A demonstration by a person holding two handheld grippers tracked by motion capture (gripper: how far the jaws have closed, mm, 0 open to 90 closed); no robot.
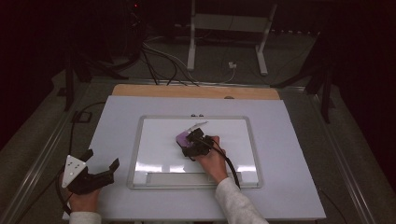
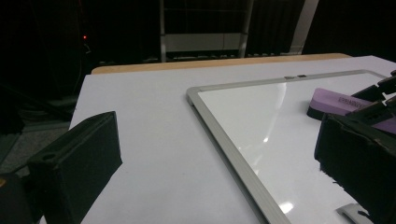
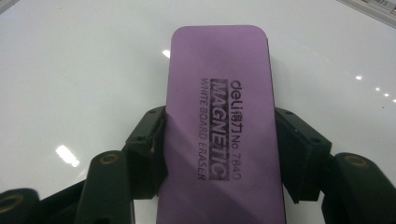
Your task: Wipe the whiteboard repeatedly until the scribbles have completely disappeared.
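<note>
A purple magnetic whiteboard eraser lies flat on the whiteboard, and my right gripper is shut on its two long sides. In the high view the right gripper sits near the board's middle with the eraser at its tip. The left gripper view shows the eraser on the glossy board at the right. My left gripper rests on the white table left of the board, its jaws wide open with nothing between them.
A white marker lies on the whiteboard just beyond the eraser. A tray strip runs along the board's near edge. Cables and metal stand legs lie on the dark floor past the table's wooden far edge.
</note>
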